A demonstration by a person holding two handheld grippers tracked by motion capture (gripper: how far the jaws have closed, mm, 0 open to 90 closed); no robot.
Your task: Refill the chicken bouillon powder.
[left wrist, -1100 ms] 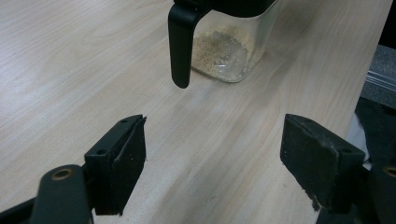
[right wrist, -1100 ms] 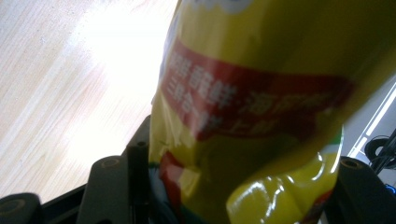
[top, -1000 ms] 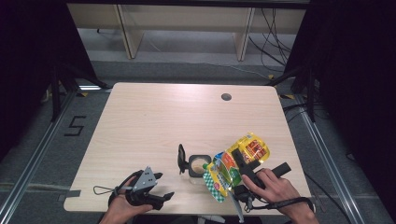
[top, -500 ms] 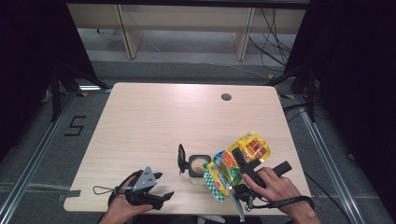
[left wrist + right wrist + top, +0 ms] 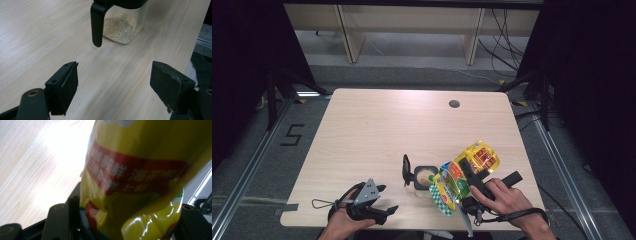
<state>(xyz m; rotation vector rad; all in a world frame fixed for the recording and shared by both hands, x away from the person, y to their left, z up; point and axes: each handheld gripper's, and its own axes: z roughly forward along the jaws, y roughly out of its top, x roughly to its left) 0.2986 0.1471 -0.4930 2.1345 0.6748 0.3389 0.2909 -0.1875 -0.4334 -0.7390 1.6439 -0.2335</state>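
A clear jar (image 5: pixel 424 176) with a black lid and black handle (image 5: pixel 97 25) stands near the table's front edge; beige powder covers its bottom (image 5: pixel 120 26). My right gripper (image 5: pixel 468 171), just right of the jar, is shut on a yellow snack bag (image 5: pixel 479 156) with a red band (image 5: pixel 135 173). A green, orange and checked packet (image 5: pixel 446 186) lies between gripper and jar; I cannot tell whether it is part of that bag. My left gripper (image 5: pixel 388 199) rests at the front left, its jaws open and empty (image 5: pixel 113 75), pointing at the jar's handle.
The light wooden table (image 5: pixel 377 130) has a round cable hole (image 5: pixel 454 104) at the back right. Its front edge runs close under both hands. Wooden table legs and cables stand on the floor beyond the far edge.
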